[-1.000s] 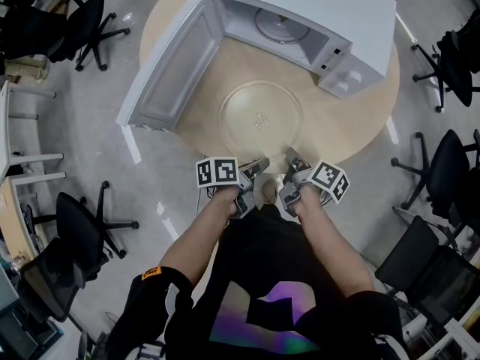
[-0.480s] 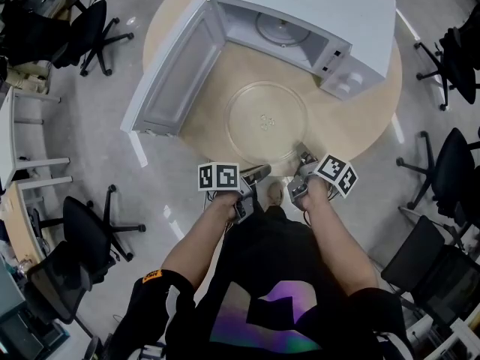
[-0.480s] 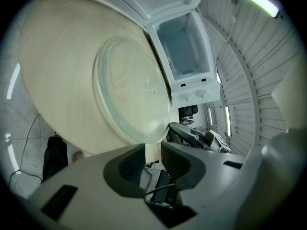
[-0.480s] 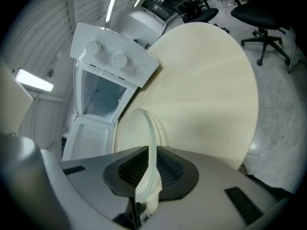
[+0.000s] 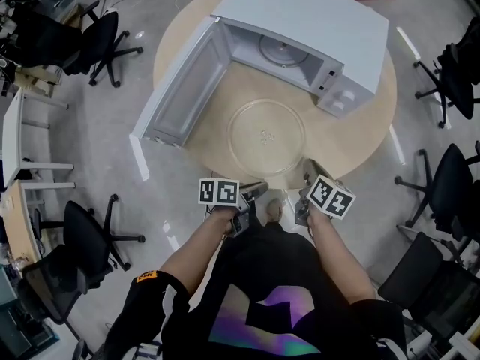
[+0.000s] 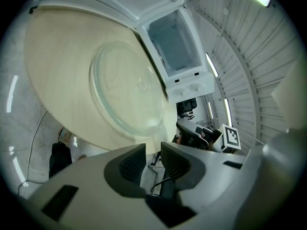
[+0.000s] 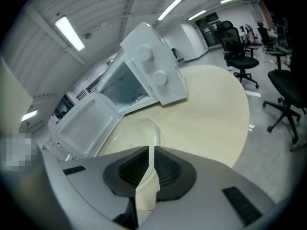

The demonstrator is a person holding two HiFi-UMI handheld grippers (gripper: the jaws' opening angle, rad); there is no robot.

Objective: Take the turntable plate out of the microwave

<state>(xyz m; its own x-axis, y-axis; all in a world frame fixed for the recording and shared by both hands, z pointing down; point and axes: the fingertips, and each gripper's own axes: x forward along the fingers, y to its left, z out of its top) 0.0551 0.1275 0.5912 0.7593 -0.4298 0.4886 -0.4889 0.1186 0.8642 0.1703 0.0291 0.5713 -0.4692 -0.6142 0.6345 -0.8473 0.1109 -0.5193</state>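
The clear glass turntable plate point(image 5: 266, 136) lies flat on the round wooden table point(image 5: 352, 137), in front of the open white microwave point(image 5: 315, 13). In the left gripper view the plate point(image 6: 124, 87) fills the table's near part; in the right gripper view the plate point(image 7: 139, 131) shows just past the jaws. My left gripper point(image 5: 259, 189) hangs off the table's near edge, jaws apart and empty point(image 6: 152, 150). My right gripper point(image 5: 308, 168) hovers at the near edge, right of the plate, with only a narrow slit between its empty pads point(image 7: 149, 150).
The microwave door point(image 5: 180, 88) swings out to the left over the table. A roller ring point(image 5: 281, 49) sits inside the cavity. Black office chairs point(image 5: 94, 32) point(image 5: 450, 175) stand around the table on the grey floor.
Both grippers have drawn back from the plate's near rim toward the person. The right gripper has rolled and lifted a little, its marker cube now turned. The plate stays put.
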